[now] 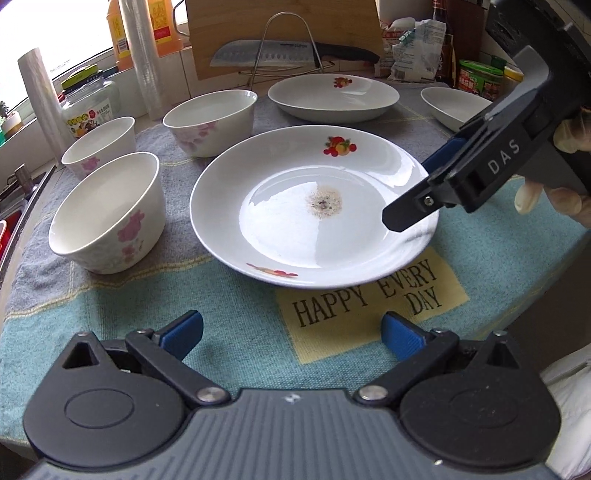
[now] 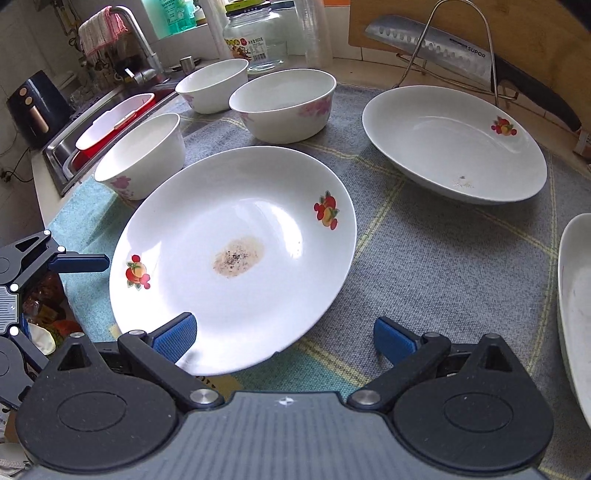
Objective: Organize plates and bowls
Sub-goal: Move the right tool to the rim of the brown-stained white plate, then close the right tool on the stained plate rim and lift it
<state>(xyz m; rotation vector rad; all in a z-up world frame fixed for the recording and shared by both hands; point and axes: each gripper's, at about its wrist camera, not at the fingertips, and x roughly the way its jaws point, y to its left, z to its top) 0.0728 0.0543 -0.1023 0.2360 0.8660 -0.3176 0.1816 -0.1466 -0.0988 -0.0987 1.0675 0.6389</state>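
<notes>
Both grippers — left [image 1: 291, 334], right [image 2: 284, 338] — gape beside stained plate [image 2: 236, 229].

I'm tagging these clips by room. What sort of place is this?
Most likely a home kitchen counter. A sink with a faucet sits at the edge, a knife leans against a wooden cutting board, and bowls and plates sit on a towel.
</notes>
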